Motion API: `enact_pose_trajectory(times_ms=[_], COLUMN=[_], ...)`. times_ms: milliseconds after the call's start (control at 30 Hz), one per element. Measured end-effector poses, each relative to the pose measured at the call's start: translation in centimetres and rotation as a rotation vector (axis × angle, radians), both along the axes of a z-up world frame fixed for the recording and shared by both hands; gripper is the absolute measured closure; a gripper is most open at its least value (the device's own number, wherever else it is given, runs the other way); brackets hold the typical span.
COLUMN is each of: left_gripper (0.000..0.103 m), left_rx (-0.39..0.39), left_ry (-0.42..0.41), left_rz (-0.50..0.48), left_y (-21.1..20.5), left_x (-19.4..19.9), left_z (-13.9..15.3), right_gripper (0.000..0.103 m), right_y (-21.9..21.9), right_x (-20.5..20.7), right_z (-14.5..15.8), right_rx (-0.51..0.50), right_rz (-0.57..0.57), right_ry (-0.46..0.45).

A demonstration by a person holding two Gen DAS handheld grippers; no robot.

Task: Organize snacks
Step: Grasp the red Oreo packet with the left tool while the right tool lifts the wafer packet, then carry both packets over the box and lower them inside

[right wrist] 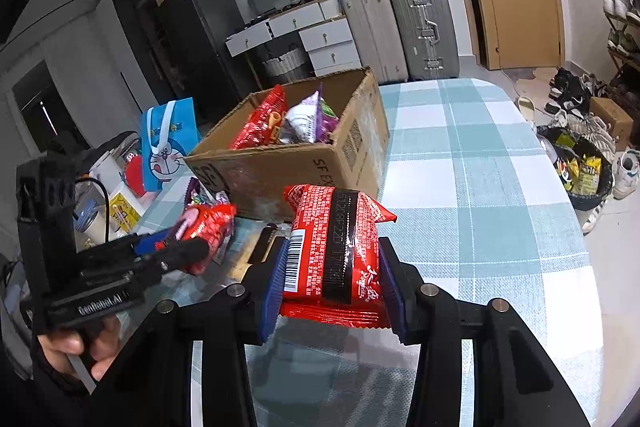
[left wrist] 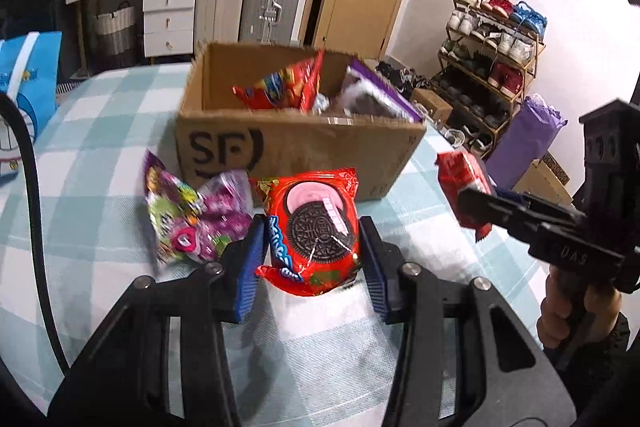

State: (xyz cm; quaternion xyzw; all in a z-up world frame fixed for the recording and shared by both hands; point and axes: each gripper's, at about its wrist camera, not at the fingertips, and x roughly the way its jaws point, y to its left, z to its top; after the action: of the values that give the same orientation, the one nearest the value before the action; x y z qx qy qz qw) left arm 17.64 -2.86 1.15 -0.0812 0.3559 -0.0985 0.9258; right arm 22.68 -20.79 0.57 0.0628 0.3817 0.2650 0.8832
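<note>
My left gripper (left wrist: 314, 251) is shut on a red Oreo packet (left wrist: 316, 231) and holds it just above the table, in front of the cardboard SF box (left wrist: 280, 151). My right gripper (right wrist: 334, 275) is shut on a red snack packet (right wrist: 336, 251), held above the table near the box (right wrist: 304, 171); it also shows in the left wrist view (left wrist: 464, 183). The box holds a red packet (left wrist: 286, 87) and a purple packet (left wrist: 376, 95). A purple-green candy bag (left wrist: 196, 219) lies on the table left of the Oreo packet.
The table has a blue-and-white checked cloth (right wrist: 480, 187). A blue cartoon bag (right wrist: 168, 143) and cups and clutter (right wrist: 112, 203) stand left of the box. Suitcases (left wrist: 272, 3), drawers, a door and a shoe rack (left wrist: 488, 55) lie beyond the table.
</note>
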Motion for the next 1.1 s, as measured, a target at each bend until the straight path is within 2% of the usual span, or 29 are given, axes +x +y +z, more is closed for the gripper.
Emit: enact_pose_trajectory(times_ms=[300,767,1100], left_gripper=[0.061,0.061,0.061], left_rx=[-0.015,0.004,0.050], left_ry=[-0.043,-0.080,-0.105], left_rz=[0.000,0.000,0.009], left_y=[2.8,5.8,7.3], left_x=[-0.8,-1.0,1.7], left_z=[5.0,10.7,15.0], right_gripper=[0.059,0.059,0.059], right_y=[0.6,2.3,3.6], right_x=[-1.3,0.0,2.4], right_z=[3.3,11.3,14.9], right_rx=[0.005,-0.040,-0.033], right_rz=[0.012,0.039,0.047], right_ry=[-0.073,-0.152,-0.159])
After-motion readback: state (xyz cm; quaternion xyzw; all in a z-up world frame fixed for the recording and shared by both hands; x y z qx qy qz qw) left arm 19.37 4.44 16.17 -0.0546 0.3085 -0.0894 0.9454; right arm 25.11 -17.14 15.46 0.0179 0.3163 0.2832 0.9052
